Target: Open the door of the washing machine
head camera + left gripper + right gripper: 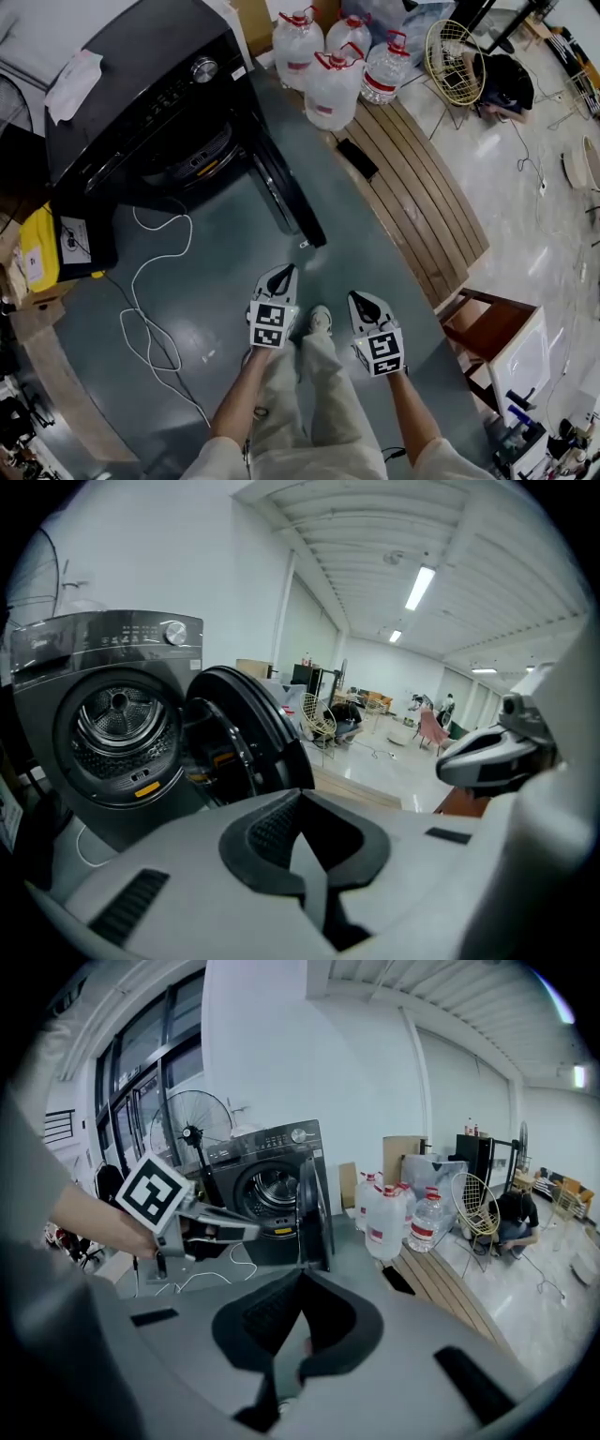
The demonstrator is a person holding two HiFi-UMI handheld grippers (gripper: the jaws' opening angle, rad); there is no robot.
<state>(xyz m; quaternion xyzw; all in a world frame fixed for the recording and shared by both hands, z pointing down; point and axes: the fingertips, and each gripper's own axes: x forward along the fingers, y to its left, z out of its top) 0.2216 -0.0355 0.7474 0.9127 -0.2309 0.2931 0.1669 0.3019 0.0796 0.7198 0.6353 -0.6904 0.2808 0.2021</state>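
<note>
**Washing machine (pixel 141 103) door (pixel 286 192) hangs open; both tools shut and empty**

Head view: The left tool (pixel 284 272) and right tool (pixel 359 298) are held side by side over the grey floor (pixel 225 281), above the person's legs. Both point ahead toward the dark front-loading washing machine. Its round door is swung wide out on its hinge, edge-on ahead of the two tools and well apart from both. A white cable (pixel 150 281) loops across the floor to the left of the left tool. Large water bottles (pixel 333 66) with red caps stand far ahead and to the right, beside the wooden boards (pixel 422 187).

Left gripper view: The left tool (pixel 300 794) has its jaws closed tip to tip with nothing between them. Beyond the tips and to the left, the washing machine (pixel 56 667) shows its steel drum (pixel 117 728) through the open mouth. The door (pixel 248 738) stands out from it straight ahead of the jaws, not touched. The right tool (pixel 487 757) shows off to the right.

Right gripper view: The right tool (pixel 302 1274) also has its jaws together, gripping nothing. Directly ahead stands the washing machine (pixel 262 1171), its door (pixel 314 1208) open and seen nearly edge-on. The left tool (pixel 248 1230) reaches in from the left, clear of the door. The water bottles (pixel 384 1222) stand ahead and to the right, and a standing fan (pixel 192 1133) rises behind the machine to the left.
</note>
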